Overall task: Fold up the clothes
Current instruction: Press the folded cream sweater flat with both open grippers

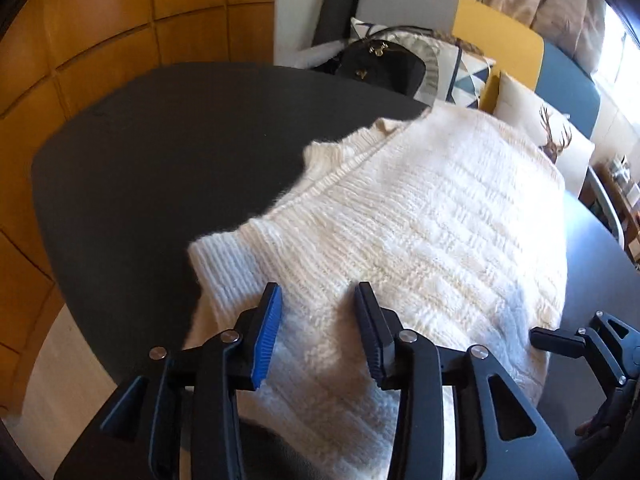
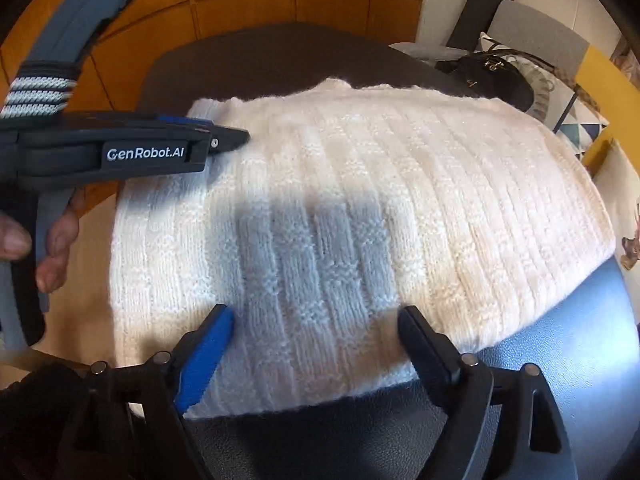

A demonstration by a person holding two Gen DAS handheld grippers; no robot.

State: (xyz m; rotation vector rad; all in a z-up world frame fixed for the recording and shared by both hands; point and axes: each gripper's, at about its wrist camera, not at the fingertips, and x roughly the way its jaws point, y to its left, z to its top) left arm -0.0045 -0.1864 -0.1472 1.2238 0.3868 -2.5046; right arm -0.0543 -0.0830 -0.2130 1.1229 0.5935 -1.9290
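While both released grippers hover low with fingers spread, left gripper [image 1: 318, 300] and right gripper [image 2: 316, 322] frame the folded white sweater [image 2: 340, 208] on the dark surface [image 1: 160, 152].

A dark table [image 1: 160, 152] stood before orange wall panels [image 1: 100, 20]; beyond it, a black handbag [image 1: 380, 66] rested among patterned cushions [image 1: 468, 76].

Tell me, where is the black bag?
The black bag sits past the table's far edge, beyond the white sweater, against the patterned cushions; upper right in the right wrist view.
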